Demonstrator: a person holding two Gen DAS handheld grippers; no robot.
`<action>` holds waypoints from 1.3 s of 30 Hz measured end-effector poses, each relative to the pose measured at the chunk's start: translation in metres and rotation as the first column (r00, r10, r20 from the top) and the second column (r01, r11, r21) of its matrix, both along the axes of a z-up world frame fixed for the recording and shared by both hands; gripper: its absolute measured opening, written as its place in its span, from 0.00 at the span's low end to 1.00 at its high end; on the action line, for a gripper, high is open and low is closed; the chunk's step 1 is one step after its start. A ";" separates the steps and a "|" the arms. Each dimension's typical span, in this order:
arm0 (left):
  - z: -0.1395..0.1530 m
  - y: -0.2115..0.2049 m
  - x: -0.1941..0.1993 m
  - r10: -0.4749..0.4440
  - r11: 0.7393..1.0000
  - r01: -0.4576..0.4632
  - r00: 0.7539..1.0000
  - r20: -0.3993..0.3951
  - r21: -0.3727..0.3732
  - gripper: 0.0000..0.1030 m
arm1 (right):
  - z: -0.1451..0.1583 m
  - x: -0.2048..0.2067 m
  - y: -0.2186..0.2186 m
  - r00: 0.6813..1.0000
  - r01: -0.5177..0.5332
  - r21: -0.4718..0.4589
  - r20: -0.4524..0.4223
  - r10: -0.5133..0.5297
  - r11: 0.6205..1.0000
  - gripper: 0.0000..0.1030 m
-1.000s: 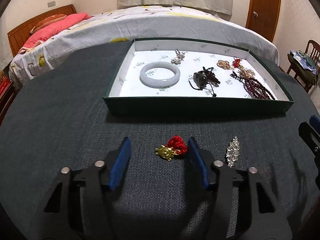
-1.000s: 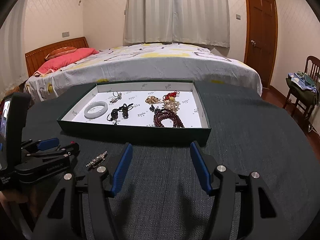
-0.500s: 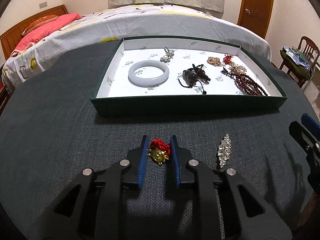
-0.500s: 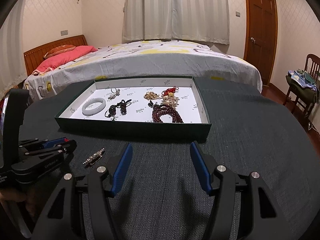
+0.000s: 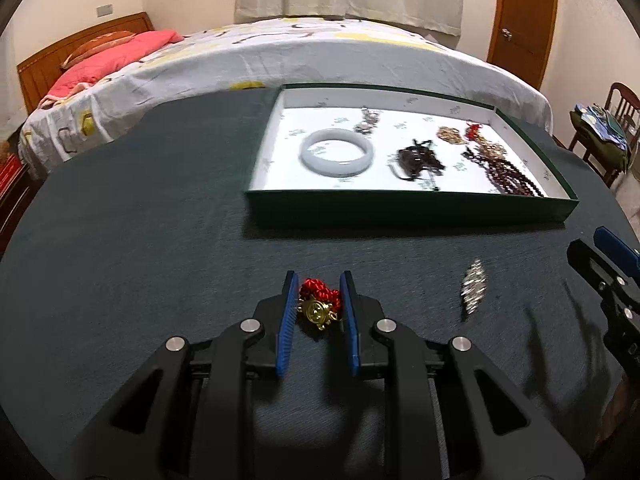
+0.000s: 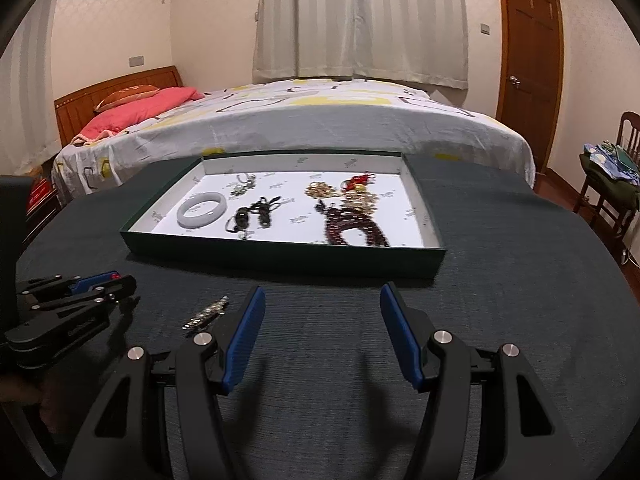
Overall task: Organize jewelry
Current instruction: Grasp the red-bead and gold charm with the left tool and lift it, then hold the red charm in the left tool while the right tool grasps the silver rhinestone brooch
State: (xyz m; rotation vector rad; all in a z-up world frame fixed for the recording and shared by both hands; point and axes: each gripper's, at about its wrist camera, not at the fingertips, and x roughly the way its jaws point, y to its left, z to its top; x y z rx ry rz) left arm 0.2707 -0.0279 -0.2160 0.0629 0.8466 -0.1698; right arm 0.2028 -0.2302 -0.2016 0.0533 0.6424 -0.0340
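My left gripper (image 5: 318, 286) is shut on a red knotted charm with a gold pendant (image 5: 319, 305), held just above the dark table; it also shows in the right wrist view (image 6: 116, 280). A silver rhinestone brooch (image 5: 473, 287) lies on the table to its right, also in the right wrist view (image 6: 206, 312). The green tray (image 5: 400, 214) with a white lining holds a pale jade bangle (image 5: 337, 152), a dark pendant (image 5: 418, 159), dark red beads (image 5: 508, 174) and gold pieces. My right gripper (image 6: 322, 300) is open and empty, in front of the tray (image 6: 280, 256).
A bed (image 6: 320, 120) with a patterned cover stands behind the table. A wooden door (image 6: 528, 80) and a chair (image 6: 612, 184) with clothes are at the right. The dark cloth-covered table (image 6: 520, 280) stretches around the tray.
My left gripper closed on the red and gold charm and lifted it, then shifted left. The right gripper stayed open and barely moved.
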 end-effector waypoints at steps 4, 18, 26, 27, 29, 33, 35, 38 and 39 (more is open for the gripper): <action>0.003 0.021 -0.006 0.033 0.999 -0.033 0.999 -0.001 0.014 0.21 | 0.001 0.006 0.013 1.000 -0.022 0.003 -0.004 0.022 1.000 0.57; 0.012 0.073 -0.022 0.135 0.991 -0.135 0.991 0.003 0.020 0.21 | -0.015 0.032 0.059 0.987 -0.101 0.006 -0.121 0.101 0.995 0.57; 0.012 0.073 -0.022 0.131 0.991 -0.131 0.991 0.000 0.018 0.21 | -0.029 0.047 0.065 0.968 -0.112 0.019 -0.224 0.113 0.994 0.57; 0.012 0.072 -0.022 0.130 0.991 -0.130 0.992 -0.001 0.019 0.21 | -0.030 0.048 0.063 0.966 -0.108 0.028 -0.233 0.112 0.994 0.57; 0.011 0.071 -0.022 0.130 0.991 -0.130 0.992 0.000 0.020 0.21 | -0.030 0.047 0.061 0.966 -0.100 0.038 -0.234 0.106 0.994 0.53; 0.011 0.071 -0.022 0.133 0.991 -0.133 0.991 0.001 0.018 0.21 | -0.029 0.044 0.061 0.966 -0.111 0.034 -0.231 0.116 0.993 0.31; 0.010 0.069 -0.022 0.133 0.991 -0.133 0.991 0.000 0.017 0.21 | -0.029 0.043 0.059 0.964 -0.122 0.046 -0.231 0.129 0.992 0.15; 0.011 0.069 -0.022 0.132 0.991 -0.132 0.991 0.005 0.018 0.21 | -0.027 0.039 0.052 0.966 -0.122 0.081 -0.218 0.137 0.989 0.13; 0.010 0.069 -0.022 0.131 0.991 -0.131 0.991 0.005 0.017 0.21 | -0.026 0.038 0.051 0.969 -0.120 0.086 -0.206 0.136 0.989 0.13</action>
